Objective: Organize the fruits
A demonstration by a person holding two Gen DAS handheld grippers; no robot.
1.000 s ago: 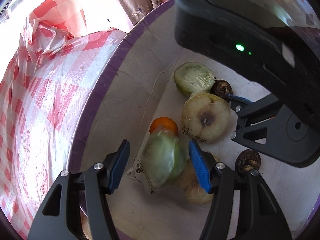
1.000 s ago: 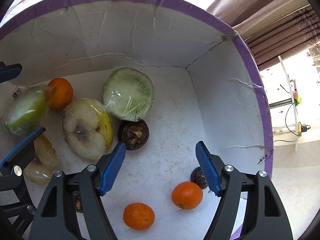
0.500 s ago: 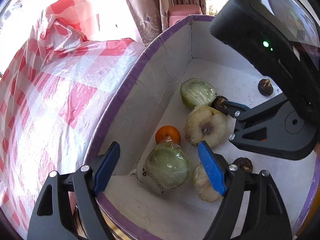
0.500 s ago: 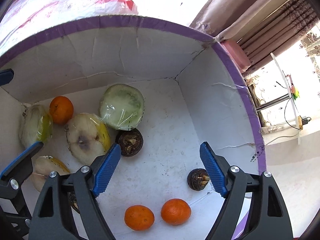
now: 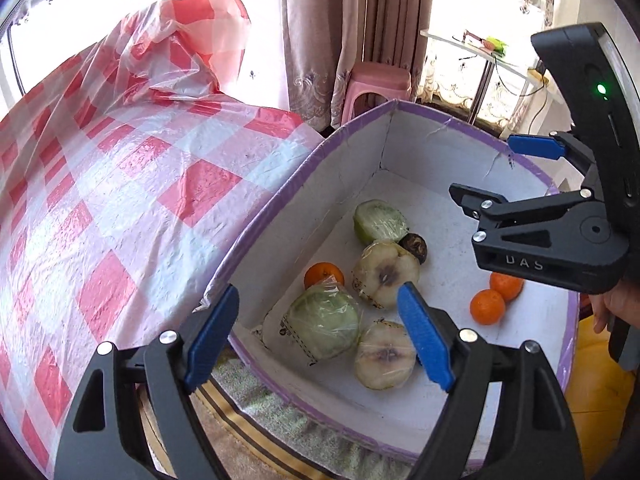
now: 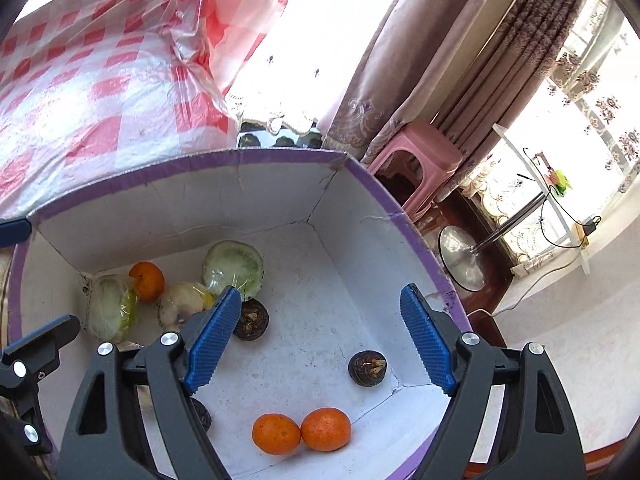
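A white box with a purple rim (image 5: 280, 196) (image 6: 384, 200) holds the fruit. Inside lie wrapped cut fruit halves (image 5: 324, 320) (image 5: 386, 266) (image 6: 234, 264), several oranges (image 5: 486, 306) (image 6: 276, 434) (image 6: 147, 280) and dark round fruits (image 5: 414, 246) (image 6: 367, 367) (image 6: 250, 322). My left gripper (image 5: 316, 332) is open and empty, raised above the box's near-left corner. My right gripper (image 6: 320, 340) is open and empty above the box's middle; it shows in the left wrist view (image 5: 516, 176) at the right.
A red-and-white checked plastic cloth (image 5: 120, 168) (image 6: 100, 80) covers the surface left of the box. A pink stool (image 5: 378, 84) (image 6: 420, 160), curtains (image 6: 420, 60) and a fan stand (image 6: 460, 260) lie beyond the box.
Both grippers have pulled up and back out of the box, open and empty. The wrapped green fruit half between the left fingers now lies on the box floor.
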